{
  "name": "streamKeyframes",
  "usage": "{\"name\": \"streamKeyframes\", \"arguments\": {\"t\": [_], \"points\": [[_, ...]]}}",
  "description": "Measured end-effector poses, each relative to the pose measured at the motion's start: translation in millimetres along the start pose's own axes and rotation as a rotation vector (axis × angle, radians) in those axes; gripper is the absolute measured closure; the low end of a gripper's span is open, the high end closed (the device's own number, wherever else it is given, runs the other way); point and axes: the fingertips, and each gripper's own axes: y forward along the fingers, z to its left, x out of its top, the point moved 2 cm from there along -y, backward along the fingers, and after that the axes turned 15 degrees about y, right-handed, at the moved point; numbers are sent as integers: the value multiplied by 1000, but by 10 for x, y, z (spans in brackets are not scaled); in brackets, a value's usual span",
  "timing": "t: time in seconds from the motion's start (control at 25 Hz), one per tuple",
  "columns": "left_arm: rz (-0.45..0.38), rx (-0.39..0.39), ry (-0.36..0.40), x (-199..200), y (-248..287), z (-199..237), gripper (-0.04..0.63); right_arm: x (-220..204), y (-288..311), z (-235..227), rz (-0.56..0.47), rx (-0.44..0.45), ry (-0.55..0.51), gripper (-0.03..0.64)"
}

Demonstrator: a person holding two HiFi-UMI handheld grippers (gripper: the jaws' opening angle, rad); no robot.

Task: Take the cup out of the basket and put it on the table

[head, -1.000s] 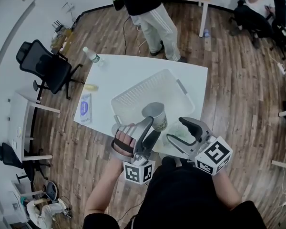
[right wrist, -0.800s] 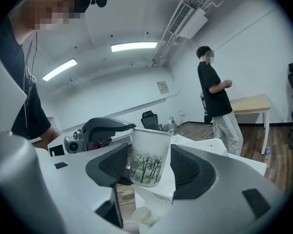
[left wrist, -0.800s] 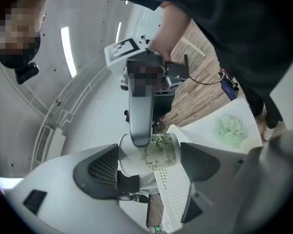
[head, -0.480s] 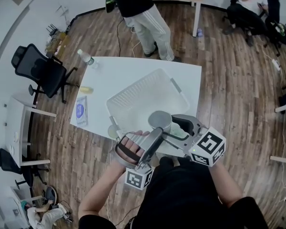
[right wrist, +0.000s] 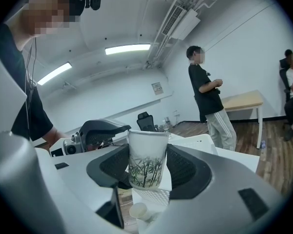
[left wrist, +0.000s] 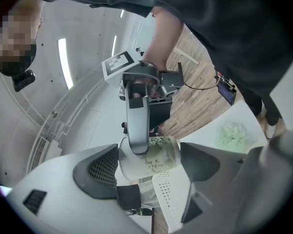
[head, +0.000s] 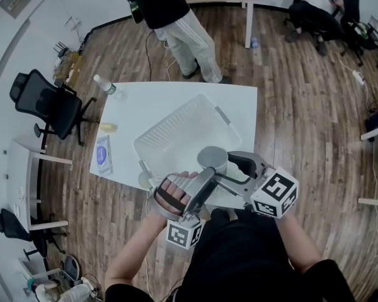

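Paper cup is pinched by the left gripper jaws and the right gripper jaws together.

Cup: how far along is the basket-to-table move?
Done: the cup is lifted out of the basket and is held upright in the air near its front edge. In hand: the left tongs and the right tongs both close on it, which looks like a handover. Left: setting it on the table.

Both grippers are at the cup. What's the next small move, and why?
Probably open the left hand-held gripper: the paper cup is also clamped upright between the right hand-held gripper's pads, so that one can set it on the table.
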Motion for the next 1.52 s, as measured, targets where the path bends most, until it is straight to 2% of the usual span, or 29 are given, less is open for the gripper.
{"name": "streamKeyframes", "arguments": {"t": [0.16, 0.28, 0.44, 0.48, 0.56, 0.6, 0.76, 0.88, 1.0, 1.08, 1.16, 1.24, 1.52], "points": [[1, 62, -13, 2, 20, 55, 199, 62, -127, -141, -50, -20, 59, 373], [23, 71, -44, -40, 29, 51, 199, 128, -281, -316, -95, -53, 84, 373], [79, 89, -112, -187, -42, 31, 209, 176, -594, -734, -176, -190, 90, 373], [99, 111, -153, -244, -86, 47, 233, 165, -685, -866, -198, -237, 80, 371], [142, 174, -256, -371, -191, 99, 329, 105, -850, -1138, -240, -331, 50, 371], [164, 203, -316, -432, -243, 123, 352, 52, -911, -1270, -255, -374, 34, 373], [253, 304, -611, -646, -444, 222, 426, -352, -937, -1729, -238, -489, -35, 373], [337, 408, -870, -769, -656, 208, 554, -766, -752, -2020, -184, -514, -55, 373], [368, 481, -1166, -830, -806, 114, 577, -1096, -489, -2238, -120, -503, -60, 373], [356, 520, -1299, -837, -857, 128, 578, -1272, -358, -2388, -83, -488, -40, 373], [382, 532, -1388, -833, -933, 87, 578, -1378, -277, -2532, -67, -479, -20, 373], [421, 529, -1435, -825, -998, 36, 578, -1408, -220, -2637, -63, -474, -14, 371], [491, 483, -1479, -710, -1005, -110, 578, -1429, -15, -2789, -30, -427, -16, 371]]}}
